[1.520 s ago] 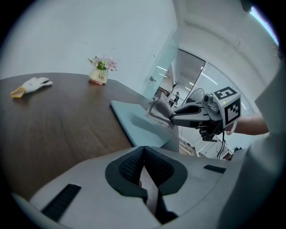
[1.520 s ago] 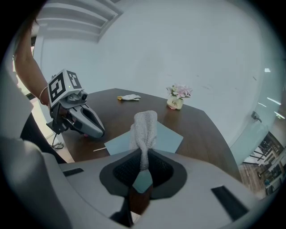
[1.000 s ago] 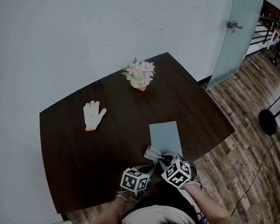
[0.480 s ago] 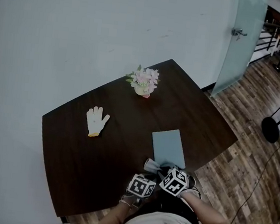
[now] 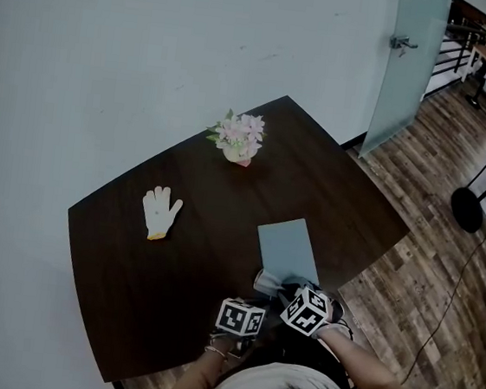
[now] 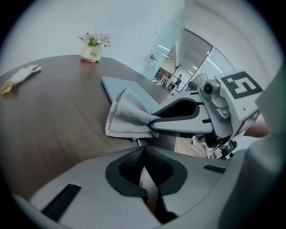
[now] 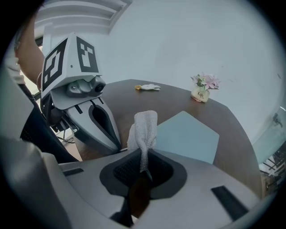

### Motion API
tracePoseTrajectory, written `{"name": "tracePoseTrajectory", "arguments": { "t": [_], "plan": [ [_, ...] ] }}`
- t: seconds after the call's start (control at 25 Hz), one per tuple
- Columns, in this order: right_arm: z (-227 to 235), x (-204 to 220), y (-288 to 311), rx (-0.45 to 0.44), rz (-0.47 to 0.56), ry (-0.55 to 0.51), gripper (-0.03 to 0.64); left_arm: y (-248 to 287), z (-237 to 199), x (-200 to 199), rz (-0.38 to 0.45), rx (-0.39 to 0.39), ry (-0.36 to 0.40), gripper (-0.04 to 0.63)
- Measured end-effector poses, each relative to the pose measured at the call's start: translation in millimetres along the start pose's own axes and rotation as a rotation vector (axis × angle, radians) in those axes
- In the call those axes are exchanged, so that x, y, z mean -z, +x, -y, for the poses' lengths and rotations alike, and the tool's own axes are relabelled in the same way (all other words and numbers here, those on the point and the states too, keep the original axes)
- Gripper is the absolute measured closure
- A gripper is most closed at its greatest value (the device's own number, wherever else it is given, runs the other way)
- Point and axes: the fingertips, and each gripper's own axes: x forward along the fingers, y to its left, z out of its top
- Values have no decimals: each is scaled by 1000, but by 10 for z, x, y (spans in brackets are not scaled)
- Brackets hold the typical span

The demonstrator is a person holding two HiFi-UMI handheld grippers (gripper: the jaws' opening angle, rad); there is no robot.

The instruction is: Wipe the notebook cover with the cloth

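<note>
My right tongs (image 7: 142,157): clamped on grey cloth (image 7: 144,127), which I see draped at the near end of the blue notebook (image 5: 288,247), flat on the dark worktop (image 5: 165,268). My left tongs (image 6: 143,154): closed, empty, just beside.

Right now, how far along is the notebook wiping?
Done: the right gripper grips the cloth. In hand: the cloth rests at the near end of the notebook. Left: sweeping it across the cover. The left gripper is shut and empty.
</note>
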Motion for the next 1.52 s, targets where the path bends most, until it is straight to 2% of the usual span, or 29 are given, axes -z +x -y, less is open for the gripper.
{"name": "tracePoseTrajectory", "arguments": {
  "t": [1.52],
  "plan": [
    [636,729,-472,167,-42,201,566,13,-26,-8,-10,16,-22,577]
  ]
}}
